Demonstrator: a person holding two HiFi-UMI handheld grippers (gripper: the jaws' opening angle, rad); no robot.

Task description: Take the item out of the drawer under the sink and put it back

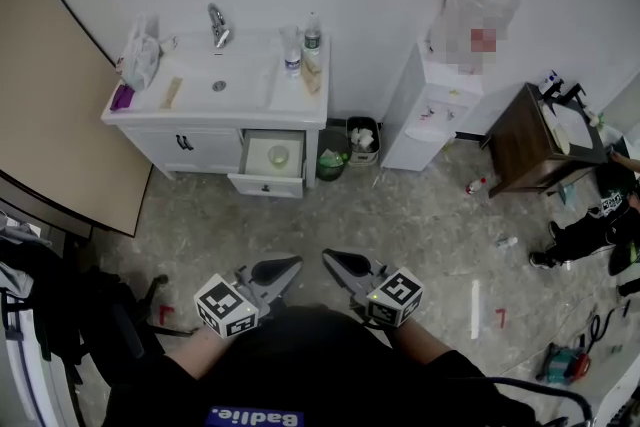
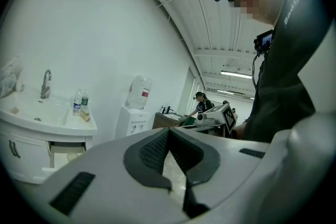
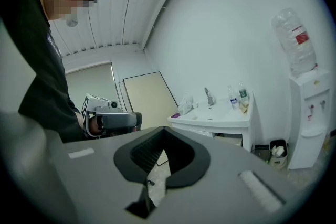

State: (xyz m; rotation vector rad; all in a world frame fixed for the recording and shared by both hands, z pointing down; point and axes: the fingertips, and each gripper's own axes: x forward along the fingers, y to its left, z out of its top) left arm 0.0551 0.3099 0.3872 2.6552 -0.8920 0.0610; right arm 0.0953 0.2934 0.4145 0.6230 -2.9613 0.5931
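A small pale round item (image 1: 278,155) lies in the open drawer (image 1: 266,185) under the sink (image 1: 215,85), in a white vanity against a white wall. A water dispenser (image 1: 428,110) stands to the vanity's right on the mottled grey floor (image 1: 400,215). The left tongs (image 1: 285,267) and right tongs (image 1: 338,261) are held close to the person's body, well apart from the drawer. Both are pressed together at the tips with nothing between them.

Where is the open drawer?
In the head view, the open drawer sticks out under the right side of the sink cabinet, just left of the green bin.
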